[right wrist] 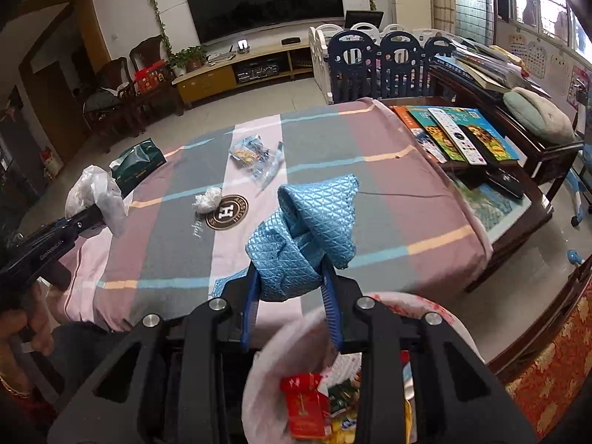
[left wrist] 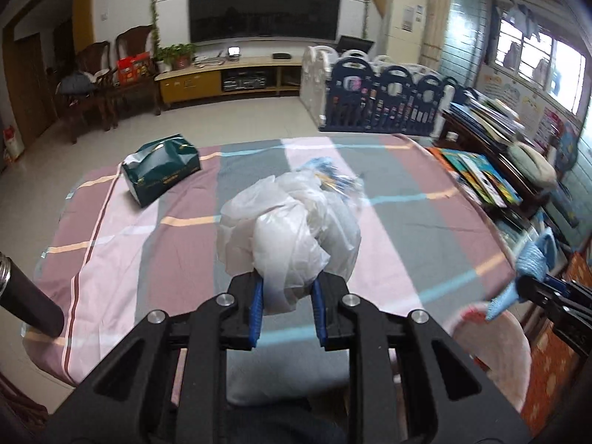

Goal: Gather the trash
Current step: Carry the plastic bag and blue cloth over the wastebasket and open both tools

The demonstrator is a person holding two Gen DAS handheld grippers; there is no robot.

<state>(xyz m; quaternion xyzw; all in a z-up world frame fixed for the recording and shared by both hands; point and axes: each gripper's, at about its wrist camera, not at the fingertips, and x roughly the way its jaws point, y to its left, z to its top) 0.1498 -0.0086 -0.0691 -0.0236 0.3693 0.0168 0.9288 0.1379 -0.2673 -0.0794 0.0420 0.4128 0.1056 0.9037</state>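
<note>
Jaws closed on both sides, and each pair is loaded: the left gripper (left wrist: 288, 294) is clamped on a crumpled white bag (left wrist: 288, 229), which bulges up and forward out of the blue pads, while the right gripper (right wrist: 290, 288) is pinched on a folded blue cloth (right wrist: 310, 229) that stands upward from its fingers. Directly below and just ahead of the right gripper, the bin (right wrist: 281, 336) is seen, lined in pale pink, with red and yellow wrappers already inside. So the bin is clearly nearer the right hand; from the left wrist view only its rim (left wrist: 499, 329) is caught, low and to the right, beside the cloth. The white bag is held over the near edge of the striped table (left wrist: 388, 185), left of the bin, so a rightward and downward carry is judged necessary before release. Two pieces are left on the table, well ahead of both grippers: a wrapper (right wrist: 255, 155) lying with its long axis slanting away to the left, and a small paper wad (right wrist: 207, 199) touching a round coaster (right wrist: 226, 211). A green tissue pack (left wrist: 161, 168) is lying far left.
</note>
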